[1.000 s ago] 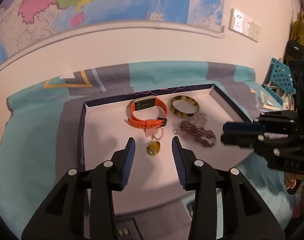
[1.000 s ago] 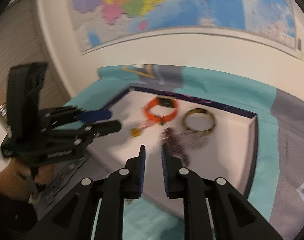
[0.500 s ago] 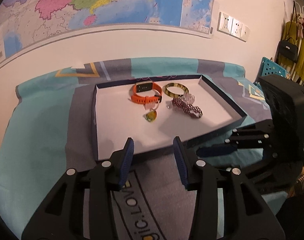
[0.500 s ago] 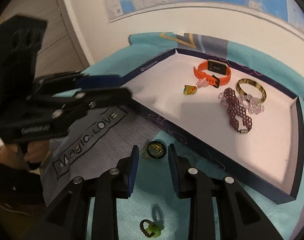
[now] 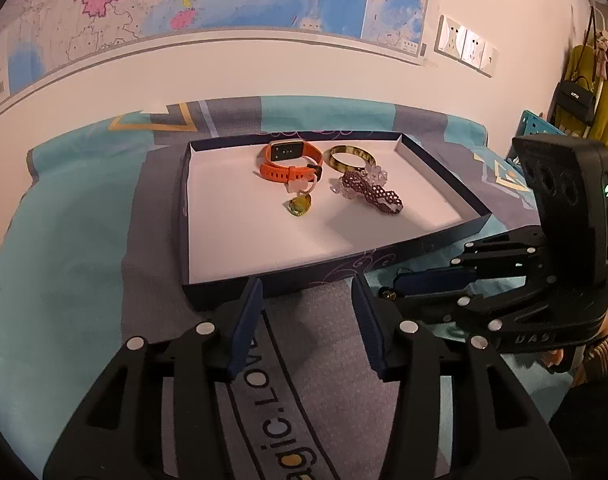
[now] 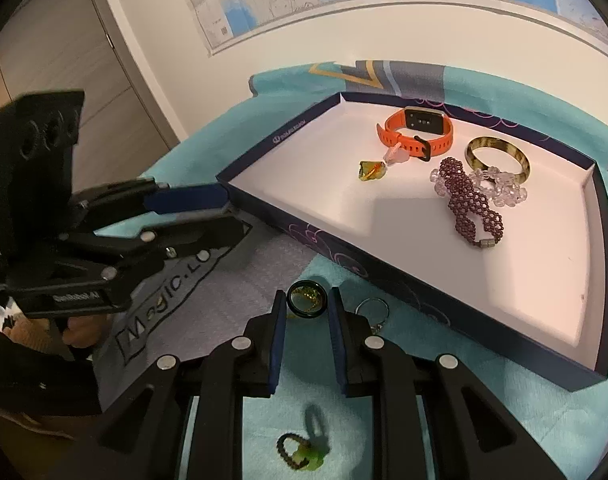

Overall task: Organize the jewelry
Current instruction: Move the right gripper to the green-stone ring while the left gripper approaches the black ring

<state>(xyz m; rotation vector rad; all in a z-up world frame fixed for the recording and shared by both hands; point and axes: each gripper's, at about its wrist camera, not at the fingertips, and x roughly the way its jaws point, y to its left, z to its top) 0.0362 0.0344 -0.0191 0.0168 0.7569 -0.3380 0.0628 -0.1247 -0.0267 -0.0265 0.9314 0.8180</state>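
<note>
A shallow dark-blue tray (image 5: 208, 288) (image 6: 384, 280) with a white floor holds an orange watch (image 5: 288, 160) (image 6: 416, 130), a yellow-brown bangle (image 5: 350, 158) (image 6: 498, 156), a purple beaded bracelet (image 5: 374, 194) (image 6: 470, 204), clear beads and a yellow pendant (image 5: 300, 205) (image 6: 371, 170). My right gripper (image 6: 306, 300) is open, its fingers on either side of a black ring (image 6: 307, 302) lying on the cloth before the tray. My left gripper (image 5: 307, 304) is open and empty, low before the tray's near wall.
A thin silver ring (image 6: 371, 308) lies right of the black ring. A dark beaded ring with a green piece (image 6: 300, 450) lies on the teal cloth under my right gripper. A grey mat with lettering (image 5: 280, 420) covers the cloth. A wall with a map is behind.
My left gripper has drawn back from over the tray to its near edge. My right gripper has dropped to the cloth and opened around the black ring.
</note>
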